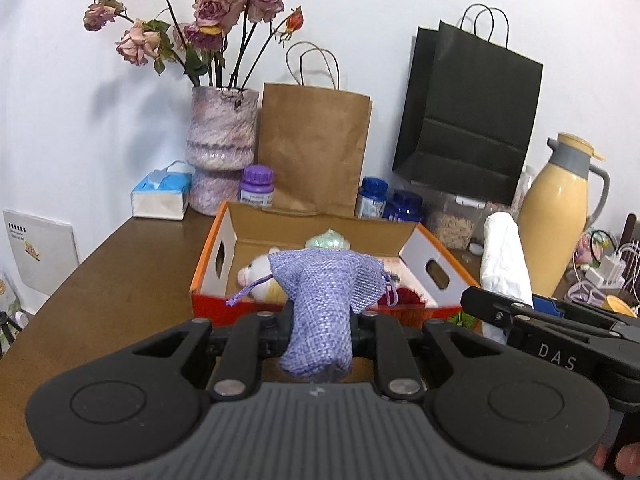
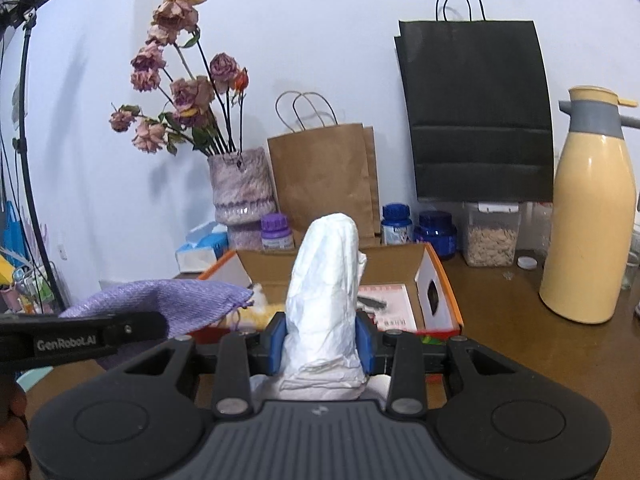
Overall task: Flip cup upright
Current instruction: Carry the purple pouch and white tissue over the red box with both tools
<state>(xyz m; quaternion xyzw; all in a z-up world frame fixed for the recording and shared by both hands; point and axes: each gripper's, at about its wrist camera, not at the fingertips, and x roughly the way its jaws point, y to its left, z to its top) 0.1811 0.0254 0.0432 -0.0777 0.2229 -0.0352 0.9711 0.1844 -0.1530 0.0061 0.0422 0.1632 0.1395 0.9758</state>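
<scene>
The left gripper (image 1: 320, 317) is pinched on a lilac pouch (image 1: 320, 300) of coarse weave. The pouch's long axis runs away from the camera toward 12 o'clock, and its drawstring mouth flares open at the far end. Beyond it, an orange box (image 1: 208, 264) sits on the brown table (image 1: 120, 280) with a plush toy (image 1: 256, 276) inside. The right gripper (image 2: 322, 340) has its blue pads (image 2: 276, 340) pressed against a white bundle (image 2: 326, 280) of crumpled wrapping. This bundle stands along the fingers with its rounded end toward 12 o'clock. In the left view it shows at 3 o'clock, just beside the box. The only candidate for the cup is a yellow rounded rim (image 1: 620, 305) at 3 o'clock in the left view. It is mostly hidden behind the right gripper, so its long axis and the way its mouth faces cannot be told. Along the wall from 11 to 2 o'clock stand a vase (image 1: 222, 136) of dried roses, a brown paper bag (image 1: 316, 144), a black bag (image 1: 472, 120) and a cream jug (image 1: 556, 216).
</scene>
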